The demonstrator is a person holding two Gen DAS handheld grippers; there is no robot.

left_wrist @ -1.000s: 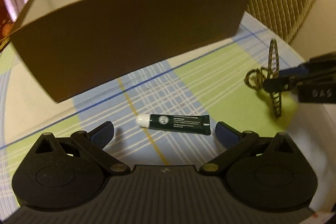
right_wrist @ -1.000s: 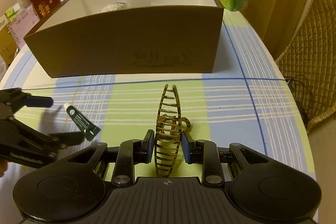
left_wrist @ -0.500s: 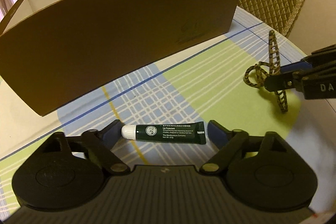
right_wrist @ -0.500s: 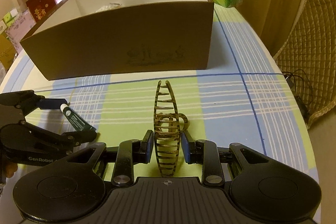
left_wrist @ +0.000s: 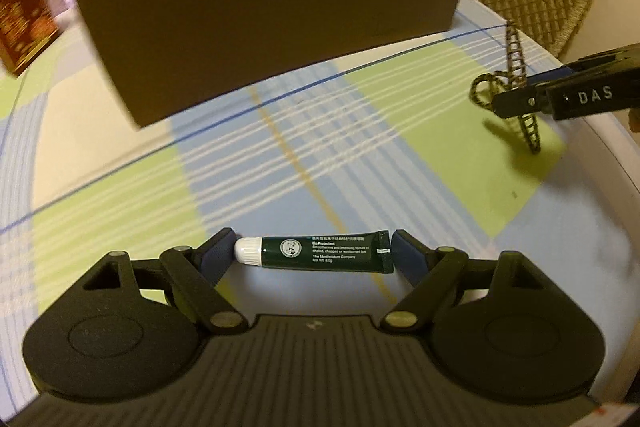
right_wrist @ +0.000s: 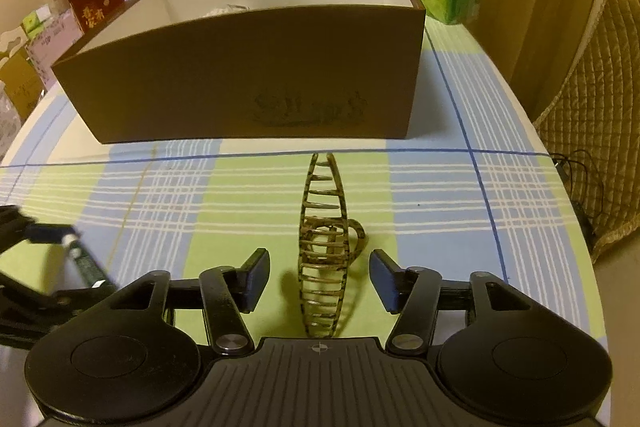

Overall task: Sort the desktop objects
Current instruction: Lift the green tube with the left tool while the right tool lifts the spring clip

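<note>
Two grippers, left (left_wrist: 312, 255) jaws seemingly clamping lip balm tube (left_wrist: 320, 254), right (right_wrist: 318, 281) jaws apart around hair claw (right_wrist: 323, 247).

The box (right_wrist: 248, 83) contents are mostly hidden behind its front wall; only a pale scrap shows. In the right view the tube (right_wrist: 86, 267) is blurred and partly covered by the left fingers (right_wrist: 44, 233). The red carton (left_wrist: 20, 23) is blurred and cut off by the edge.

Both low wrist views face the box (left_wrist: 280, 15).
</note>
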